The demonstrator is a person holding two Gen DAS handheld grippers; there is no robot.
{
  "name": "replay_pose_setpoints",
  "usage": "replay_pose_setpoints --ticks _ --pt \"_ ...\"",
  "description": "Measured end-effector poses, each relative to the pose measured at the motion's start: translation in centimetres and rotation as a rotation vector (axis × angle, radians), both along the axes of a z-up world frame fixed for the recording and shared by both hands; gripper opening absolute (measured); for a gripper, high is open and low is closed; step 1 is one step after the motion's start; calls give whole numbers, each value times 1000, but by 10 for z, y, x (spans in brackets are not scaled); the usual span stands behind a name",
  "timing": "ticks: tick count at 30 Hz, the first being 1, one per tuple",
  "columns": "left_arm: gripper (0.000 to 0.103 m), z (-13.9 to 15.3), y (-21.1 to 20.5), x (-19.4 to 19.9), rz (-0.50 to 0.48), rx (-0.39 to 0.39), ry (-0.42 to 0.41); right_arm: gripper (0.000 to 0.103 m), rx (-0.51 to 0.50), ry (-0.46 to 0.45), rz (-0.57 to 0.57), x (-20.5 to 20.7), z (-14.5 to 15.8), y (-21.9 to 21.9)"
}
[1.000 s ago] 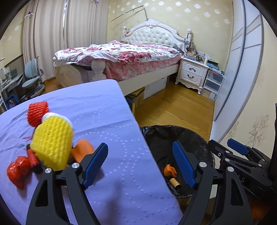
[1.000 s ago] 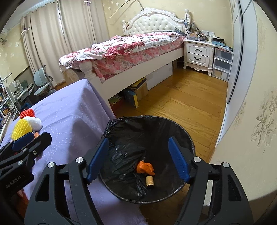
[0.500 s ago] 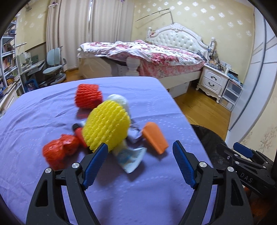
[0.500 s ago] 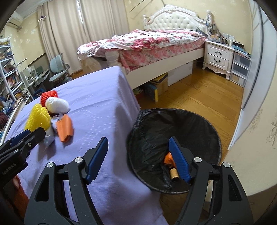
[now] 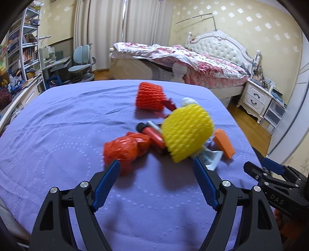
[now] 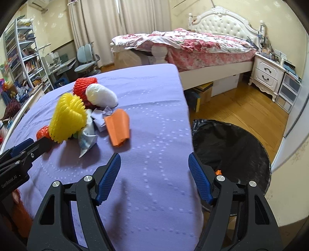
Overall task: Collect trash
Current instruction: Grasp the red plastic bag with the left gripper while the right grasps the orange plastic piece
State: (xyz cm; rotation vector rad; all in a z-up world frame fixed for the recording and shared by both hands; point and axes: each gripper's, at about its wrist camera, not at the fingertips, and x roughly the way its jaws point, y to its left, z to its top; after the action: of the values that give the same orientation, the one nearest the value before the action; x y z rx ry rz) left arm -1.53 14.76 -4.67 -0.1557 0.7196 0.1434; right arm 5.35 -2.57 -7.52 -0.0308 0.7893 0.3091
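A white tufted bed (image 5: pixel 193 58) is seen against yellow snowflake wallpaper (image 5: pixel 241 17), cream curtains (image 5: pixel 119 29) drawn, wooden floor (image 6: pixel 241 104) lit warmly, nightstand (image 6: pixel 267 74) alongside.

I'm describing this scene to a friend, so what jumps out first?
A bright yellow foam fruit net sits atop a pile of trash on the purple tablecloth, with a red foam net behind it. Beside the table, a black-lined trash bin stands on the wooden floor.
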Motion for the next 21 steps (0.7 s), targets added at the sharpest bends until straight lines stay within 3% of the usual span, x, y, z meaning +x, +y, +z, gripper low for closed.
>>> replay_pose_setpoints --ticks 7,15,21 --pt "77 -12 31 4 71 -11 46 71 -27 23 17 8 -5 14" --pt "77 -14 44 18 68 -27 84 71 -33 28 37 19 -4 28" --pt "55 -22 50 26 35 -52 124 70 -36 32 52 28 -4 39"
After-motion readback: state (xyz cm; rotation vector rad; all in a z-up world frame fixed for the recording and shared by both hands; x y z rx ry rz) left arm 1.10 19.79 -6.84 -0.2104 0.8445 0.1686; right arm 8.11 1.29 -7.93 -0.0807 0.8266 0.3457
